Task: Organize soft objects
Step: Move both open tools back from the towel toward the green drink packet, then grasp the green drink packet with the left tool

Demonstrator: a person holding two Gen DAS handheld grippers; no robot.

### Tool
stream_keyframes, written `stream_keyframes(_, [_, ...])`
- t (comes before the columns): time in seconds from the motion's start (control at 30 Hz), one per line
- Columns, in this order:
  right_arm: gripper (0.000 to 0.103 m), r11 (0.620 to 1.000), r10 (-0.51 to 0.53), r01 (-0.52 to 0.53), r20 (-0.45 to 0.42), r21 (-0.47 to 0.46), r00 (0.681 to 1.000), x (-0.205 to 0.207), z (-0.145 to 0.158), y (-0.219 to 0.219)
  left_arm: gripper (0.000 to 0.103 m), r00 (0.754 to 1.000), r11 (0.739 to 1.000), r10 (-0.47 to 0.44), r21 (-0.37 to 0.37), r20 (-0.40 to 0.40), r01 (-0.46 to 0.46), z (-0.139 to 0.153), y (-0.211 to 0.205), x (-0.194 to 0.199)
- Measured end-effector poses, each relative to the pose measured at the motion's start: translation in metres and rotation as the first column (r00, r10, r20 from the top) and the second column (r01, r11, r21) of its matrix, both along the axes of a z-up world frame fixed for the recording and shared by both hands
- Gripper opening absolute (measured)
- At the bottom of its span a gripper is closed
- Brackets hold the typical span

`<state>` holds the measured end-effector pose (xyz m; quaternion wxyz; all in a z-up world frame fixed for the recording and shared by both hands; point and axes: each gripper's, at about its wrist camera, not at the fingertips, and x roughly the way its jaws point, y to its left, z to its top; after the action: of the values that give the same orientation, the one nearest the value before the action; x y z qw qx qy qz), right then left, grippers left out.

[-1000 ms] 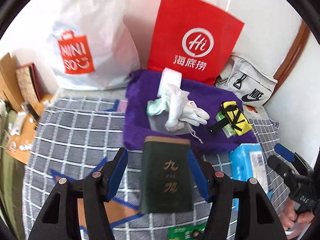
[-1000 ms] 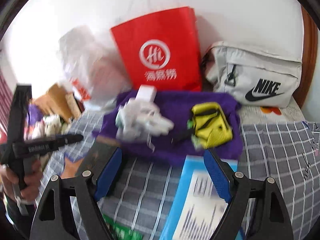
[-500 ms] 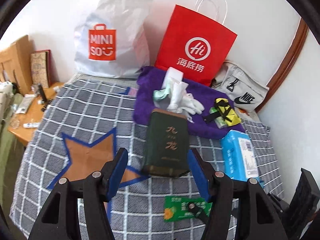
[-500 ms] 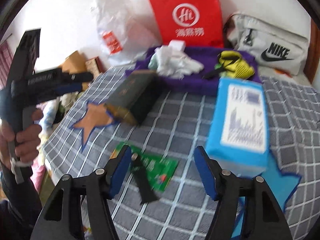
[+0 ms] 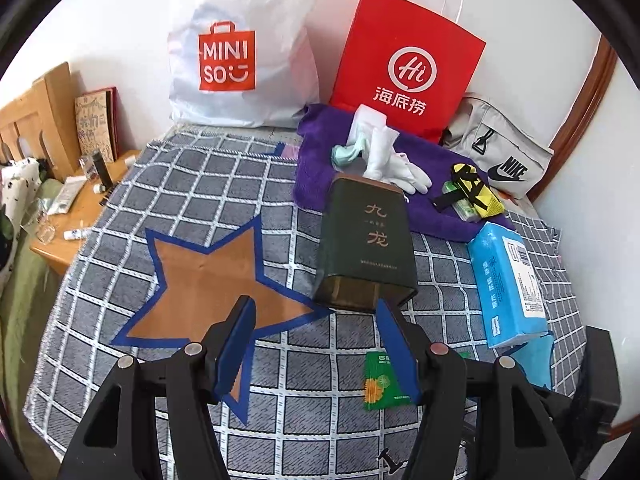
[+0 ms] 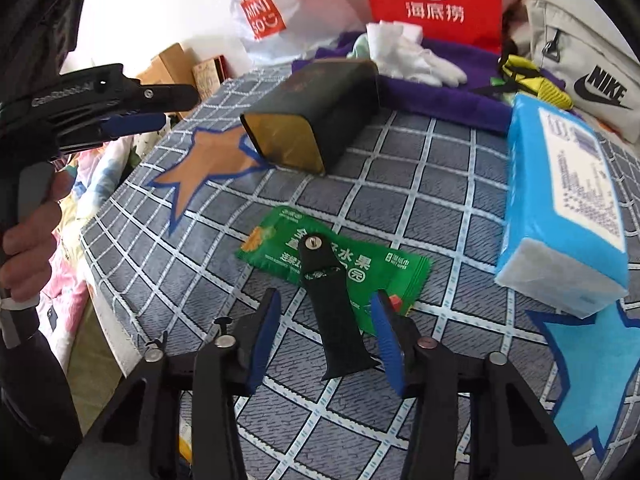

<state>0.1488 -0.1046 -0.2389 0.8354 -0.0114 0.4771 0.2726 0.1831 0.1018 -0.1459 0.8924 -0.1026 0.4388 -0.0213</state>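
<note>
While closing, right gripper [image 6: 326, 340] straddles black strap [image 6: 334, 312], pads not touching, green pkt [image 6: 340, 268] beneath

Bright, even daylight in both views. White wall [image 5: 120, 20] was blown out, glare upper left in right wrist view. Shadows soft under the dark tin [image 6: 316, 120]. Strong fisheye bending, black vignette corners. Focus sharp, edges slightly smeared.
</note>
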Motion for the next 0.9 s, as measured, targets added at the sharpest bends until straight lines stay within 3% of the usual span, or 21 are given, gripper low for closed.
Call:
stream_keyframes(0.17, [0.045,0.998,0.0,0.001,0.018,-0.062,1.0,0.003,-0.009,0.012,0.061,1.0,0.999,-0.021,-0.041,-0.018,0.02,-0.009,0.001,0.001])
stream_keyframes(0.2, [0.04,0.998,-0.008,0.009,0.02,-0.058,1.0,0.004,-0.008,0.012,0.061,0.999,0.999,-0.022,-0.047,-0.024,0.021,-0.011,0.002,0.002])
stream_keyframes(0.23, [0.027,0.999,-0.009,0.01,0.013,-0.046,1.0,0.005,-0.008,0.012,0.061,0.999,0.998,-0.022,-0.053,-0.03,0.021,-0.013,0.002,0.002])
stream_keyframes(0.3, [0.022,1.0,-0.003,0.003,0.001,-0.029,1.0,0.007,-0.007,0.01,0.061,0.999,0.998,-0.026,-0.056,-0.036,0.024,-0.015,0.003,0.001])
stream_keyframes(0.5, [0.021,1.0,-0.02,0.02,0.029,-0.015,0.999,-0.004,0.002,-0.003,0.061,0.997,0.997,-0.045,-0.062,-0.057,0.041,-0.02,-0.003,-0.001])
stream_keyframes(0.7, [0.021,0.996,-0.086,0.086,0.063,0.012,0.994,-0.02,0.011,-0.041,0.061,0.988,0.994,-0.093,-0.069,-0.124,0.085,-0.035,-0.028,-0.006])
stream_keyframes(0.9, [0.021,0.985,-0.166,0.169,0.082,-0.029,0.983,-0.036,0.003,-0.085,0.061,0.972,0.991,-0.095,-0.111,-0.216,0.072,-0.062,-0.054,-0.012])
